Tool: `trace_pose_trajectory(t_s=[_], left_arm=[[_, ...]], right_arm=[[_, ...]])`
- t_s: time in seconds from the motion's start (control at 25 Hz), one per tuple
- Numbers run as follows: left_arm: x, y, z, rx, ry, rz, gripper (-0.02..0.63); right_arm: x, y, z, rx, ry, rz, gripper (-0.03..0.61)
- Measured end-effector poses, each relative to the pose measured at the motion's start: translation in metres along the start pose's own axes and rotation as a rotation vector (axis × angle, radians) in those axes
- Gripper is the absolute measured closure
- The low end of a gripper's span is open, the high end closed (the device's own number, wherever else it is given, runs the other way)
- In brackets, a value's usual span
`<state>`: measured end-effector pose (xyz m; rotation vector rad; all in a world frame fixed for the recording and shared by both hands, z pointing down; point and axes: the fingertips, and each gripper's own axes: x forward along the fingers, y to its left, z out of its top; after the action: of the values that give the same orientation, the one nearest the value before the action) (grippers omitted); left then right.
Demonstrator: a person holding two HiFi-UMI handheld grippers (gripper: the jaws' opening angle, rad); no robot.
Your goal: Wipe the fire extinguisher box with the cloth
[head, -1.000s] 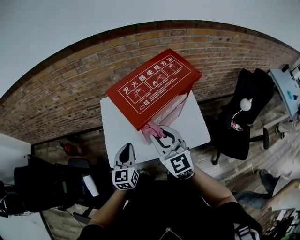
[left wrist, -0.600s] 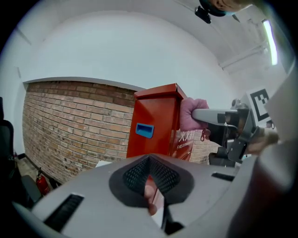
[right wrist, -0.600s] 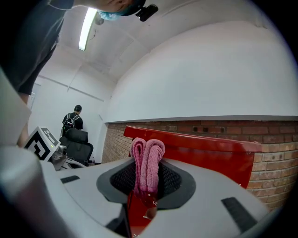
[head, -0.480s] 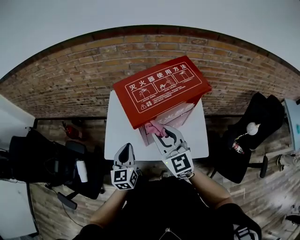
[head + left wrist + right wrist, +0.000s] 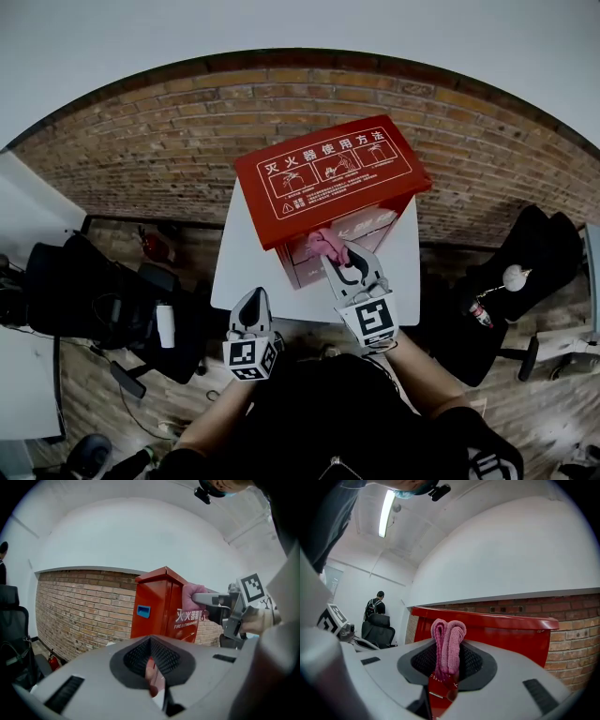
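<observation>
A red fire extinguisher box (image 5: 333, 183) with white print stands on a small white table (image 5: 242, 272). My right gripper (image 5: 339, 255) is shut on a folded pink cloth (image 5: 329, 243), which is pressed against the box's front face just under the lid. In the right gripper view the pink cloth (image 5: 448, 644) sticks up between the jaws in front of the red box (image 5: 506, 632). My left gripper (image 5: 250, 312) hangs shut and holds nothing, near the table's front edge, left of the box. The left gripper view shows the box (image 5: 161, 606) ahead and the cloth (image 5: 192, 598) in the right gripper.
A brick wall (image 5: 141, 159) runs behind the table. Black office chairs stand to the left (image 5: 103, 309) and right (image 5: 511, 291) of it. A small red extinguisher (image 5: 156, 247) sits on the floor at the wall. A person stands far off (image 5: 374, 605).
My right gripper has moved the pink cloth up and to the right along the box's front. The head view has swung, shifting the scene. The left gripper has hardly moved.
</observation>
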<state>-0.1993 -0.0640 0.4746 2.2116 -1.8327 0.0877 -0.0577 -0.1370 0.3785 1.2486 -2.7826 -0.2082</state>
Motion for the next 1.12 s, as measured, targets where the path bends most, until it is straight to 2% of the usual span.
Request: trace_pose_trajectory(t_s=[0.44,1.12], left_arm=[[-0.015,-0.009,-0.003,0.013,0.003,0.055,0.586],[-0.014,-0.03,-0.014,0.014,0.016,0.063,0.586]], right_arm=[[-0.012,-0.036,-0.006,-0.017,0.0,-0.016,0.468],[-0.038,-0.112,-0.02,-0.029,0.013,-0.136,0.468]])
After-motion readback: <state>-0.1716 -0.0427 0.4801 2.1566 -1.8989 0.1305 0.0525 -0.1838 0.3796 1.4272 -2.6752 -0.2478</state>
